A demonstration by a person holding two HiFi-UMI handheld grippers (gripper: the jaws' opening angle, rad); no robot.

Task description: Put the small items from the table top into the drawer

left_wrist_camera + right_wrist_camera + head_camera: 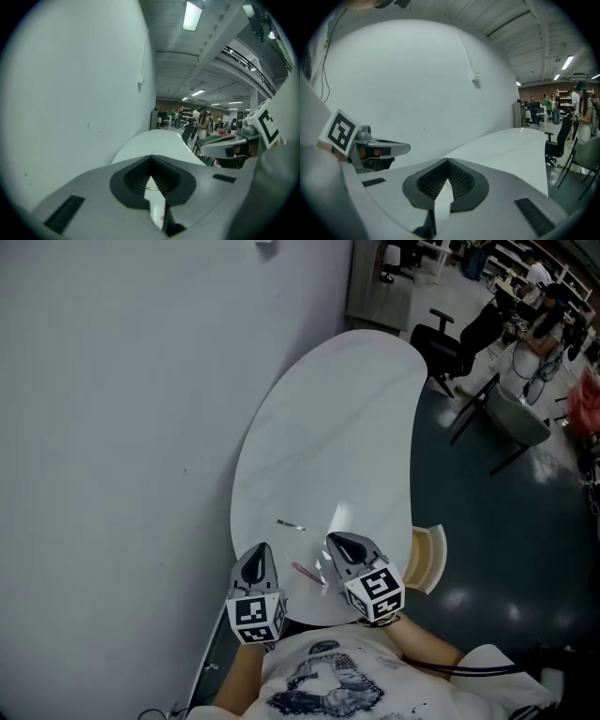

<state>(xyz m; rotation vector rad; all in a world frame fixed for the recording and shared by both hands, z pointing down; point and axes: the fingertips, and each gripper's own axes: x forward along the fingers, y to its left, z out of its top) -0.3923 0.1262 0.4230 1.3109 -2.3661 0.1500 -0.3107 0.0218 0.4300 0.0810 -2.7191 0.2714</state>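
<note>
A white oval table (328, 427) stands against the wall. Near its front end lie a thin dark and silver item (290, 524), a pink pen (305, 572) and a small white piece (322, 570). At the table's right edge a drawer (427, 559) with a pale wooden inside stands open. My left gripper (262, 550) (150, 161) hovers over the front edge, left of the pen, its jaws shut with nothing between them. My right gripper (337, 541) (447, 162) is right of the pen, also shut and empty. Each gripper view shows the other gripper beside it.
A plain grey wall (122, 427) runs along the table's left side. Black office chairs (450, 338) and a grey chair (516, 418) stand on the dark floor beyond the table's far right. People sit and stand at the back of the room.
</note>
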